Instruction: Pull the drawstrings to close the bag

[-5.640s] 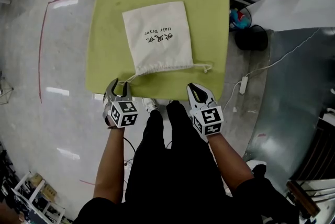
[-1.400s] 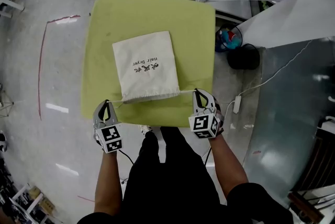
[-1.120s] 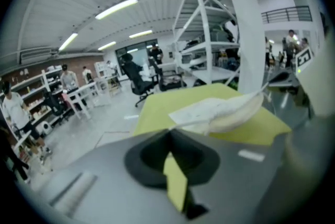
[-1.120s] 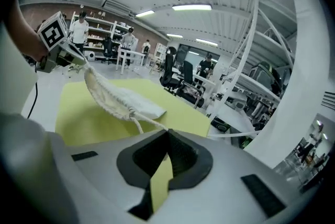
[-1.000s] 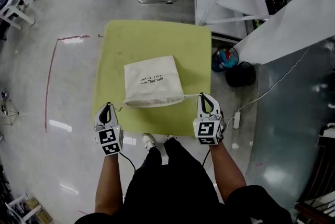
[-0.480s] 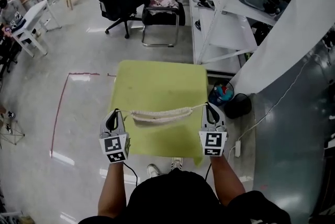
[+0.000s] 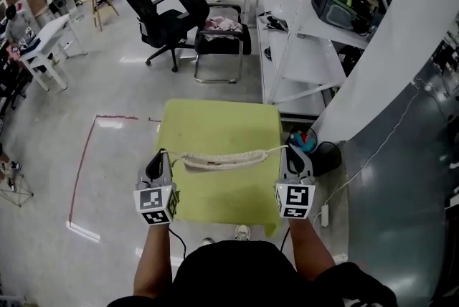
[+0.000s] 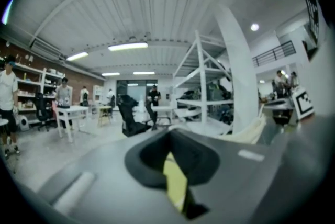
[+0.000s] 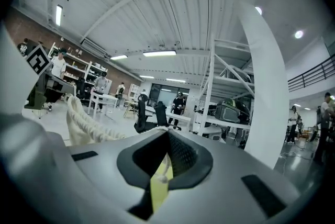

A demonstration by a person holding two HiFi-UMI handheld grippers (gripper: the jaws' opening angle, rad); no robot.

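Observation:
The cream drawstring bag (image 7: 219,158) hangs in the air above the yellow-green table (image 7: 215,123), its mouth gathered into a tight ruffle between my two grippers. The left gripper (image 7: 161,155) is shut on the left drawstring, and the right gripper (image 7: 290,150) is shut on the right drawstring (image 9: 164,164). Both cords run taut to the bag's mouth. In the left gripper view the shut gripper (image 8: 170,154) points level, with the bag (image 8: 252,132) off to the right. In the right gripper view the gripper (image 9: 167,157) has the ruffled bag (image 9: 84,124) at the left.
Black office chairs (image 7: 163,11) stand beyond the table. White shelving (image 7: 308,33) runs along the right, with a dark bin (image 7: 327,153) and a cable on the floor by the table. Red tape (image 7: 84,155) marks the floor at left. People stand by white tables far back.
Both grippers have risen together, lifting the bag off the table. The bag's mouth has drawn into a tighter ruffle. The head view has tilted up toward the room.

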